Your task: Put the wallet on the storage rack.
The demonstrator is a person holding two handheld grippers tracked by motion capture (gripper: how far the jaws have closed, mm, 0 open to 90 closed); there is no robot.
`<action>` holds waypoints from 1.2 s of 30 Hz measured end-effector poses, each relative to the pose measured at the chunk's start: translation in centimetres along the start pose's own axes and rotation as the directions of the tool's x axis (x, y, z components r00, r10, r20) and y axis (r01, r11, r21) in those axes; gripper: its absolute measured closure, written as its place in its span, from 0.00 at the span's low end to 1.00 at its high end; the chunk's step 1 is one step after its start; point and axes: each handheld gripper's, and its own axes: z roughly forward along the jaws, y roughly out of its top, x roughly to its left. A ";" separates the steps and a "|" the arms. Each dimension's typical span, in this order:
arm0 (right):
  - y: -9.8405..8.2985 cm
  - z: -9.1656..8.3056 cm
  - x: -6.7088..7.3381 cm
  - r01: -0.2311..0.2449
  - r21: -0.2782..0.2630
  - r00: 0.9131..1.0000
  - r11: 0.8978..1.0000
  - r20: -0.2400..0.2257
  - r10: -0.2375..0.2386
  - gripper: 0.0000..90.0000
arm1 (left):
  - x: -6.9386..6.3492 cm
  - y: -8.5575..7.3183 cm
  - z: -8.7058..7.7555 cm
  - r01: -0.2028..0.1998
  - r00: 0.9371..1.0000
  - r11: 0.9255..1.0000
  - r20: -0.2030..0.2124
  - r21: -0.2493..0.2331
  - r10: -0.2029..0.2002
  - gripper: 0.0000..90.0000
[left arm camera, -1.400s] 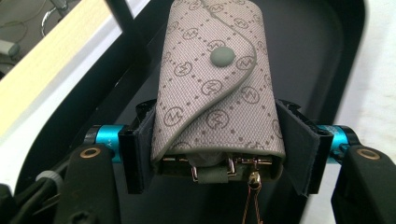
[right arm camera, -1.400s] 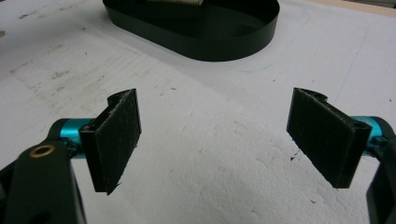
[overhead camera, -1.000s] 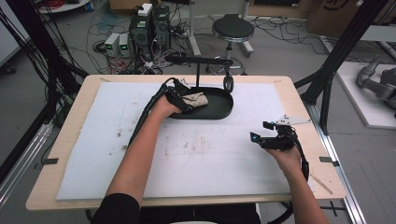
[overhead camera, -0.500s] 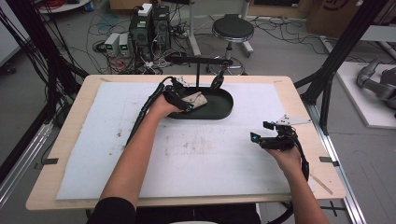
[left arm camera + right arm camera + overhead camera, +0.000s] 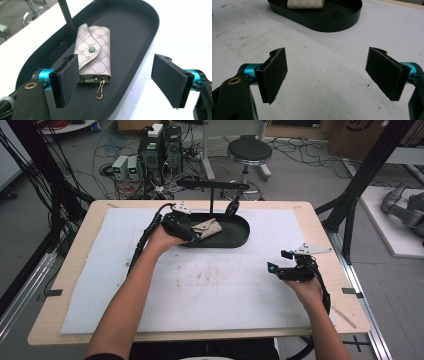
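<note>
One beige monogram-patterned fabric key pouch (image 5: 93, 53) with a green snap button lies flat inside the single black oval tray (image 5: 140, 37), toward the tray's left end as the high view shows it, its flap snapped shut and one small gold clasp (image 5: 100, 90) poking out of its open bottom edge. The left gripper (image 5: 120, 82) sits just short of the pouch; its jaws have just been opening and now stand spread, with the lower edge of the pouch between them but neither pad pressing on it. The right gripper (image 5: 329, 77) hovers over the bare white foam mat (image 5: 324, 100), well apart from the tray, its jaws spread and empty. The pouch looks light and soft, likely to bend or sag if pinched by one corner, and its coated cloth may be a little slick, so the surest hold is probably across its two long sides near the middle, where the folded layers are thickest; the dangling clasp seems too thin and loose to grip.
</note>
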 end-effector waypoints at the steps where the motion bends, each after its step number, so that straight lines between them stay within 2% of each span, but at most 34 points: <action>1: 0.0 0.0 0.0 0.005 0.000 1.000 1.000 0.001 -0.005 0.20 | -0.3 -0.2 -0.6 -0.001 1.000 1.000 -0.001 -0.019 0.001 0.24; 6: 0.0 0.1 0.1 0.003 0.003 1.000 1.000 0.001 -0.003 0.20 | -1.8 -1.1 -2.5 -0.022 1.000 0.998 0.006 -0.062 0.022 0.24; 9: 0.0 0.1 0.0 0.005 0.003 1.000 1.000 0.002 -0.005 0.20 | -2.5 -1.7 -3.3 -0.013 0.999 0.996 0.034 -0.084 0.016 0.21; 10: 0.0 0.1 0.0 0.003 0.002 1.000 1.000 0.001 -0.003 0.20 | -2.9 -1.9 -3.6 -0.016 0.999 0.995 0.033 -0.102 0.019 0.21; 17: 0.0 0.1 0.0 0.001 -0.003 1.000 1.000 -0.004 -0.001 0.20 | -4.4 -3.7 -4.9 -0.006 0.999 0.992 0.048 -0.128 0.012 0.21; 21: 0.0 0.2 0.0 -0.001 -0.003 1.000 1.000 -0.004 0.001 0.20 | -5.2 -5.2 -5.4 0.018 0.998 0.989 0.062 -0.148 -0.009 0.21; 27: 0.0 0.3 -0.1 0.001 -0.002 1.000 1.000 -0.006 -0.001 0.20 | -6.3 -7.6 -6.2 0.027 0.999 0.988 0.031 -0.155 -0.022 0.21; 30: 0.0 0.4 -0.1 0.003 0.003 1.000 1.000 -0.007 -0.003 0.20 | -6.7 -8.3 -6.5 0.021 1.000 0.989 0.014 -0.145 -0.020 0.21; 36: 0.0 0.4 0.0 0.007 0.001 1.000 1.000 -0.007 -0.007 0.20 | -7.7 -9.7 -7.2 0.013 1.000 0.987 -0.008 -0.161 -0.015 0.21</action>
